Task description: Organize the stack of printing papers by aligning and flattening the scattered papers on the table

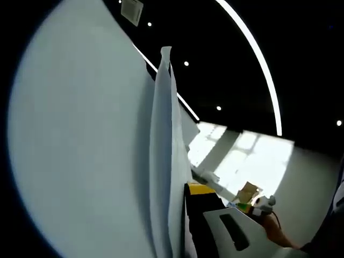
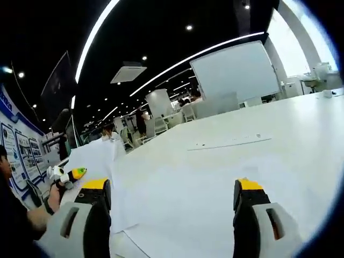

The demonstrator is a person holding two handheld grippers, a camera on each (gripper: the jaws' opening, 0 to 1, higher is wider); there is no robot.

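Note:
A bundle of white printing papers stands upright and edge-on in the left gripper view, with one broad sheet bowing out to the left. My left gripper is shut on it: the yellow-tipped right finger presses against the paper, and the other finger is hidden behind it. In the right gripper view, my right gripper is open wide above more loose sheets lying flat on the white table. At the left of that view a hand holds the left gripper beside the raised papers.
A whiteboard and chairs stand beyond the table's far edge. A thin strip lies mid-table. A person's sleeve is at the left. The right gripper and a hand show beyond the papers.

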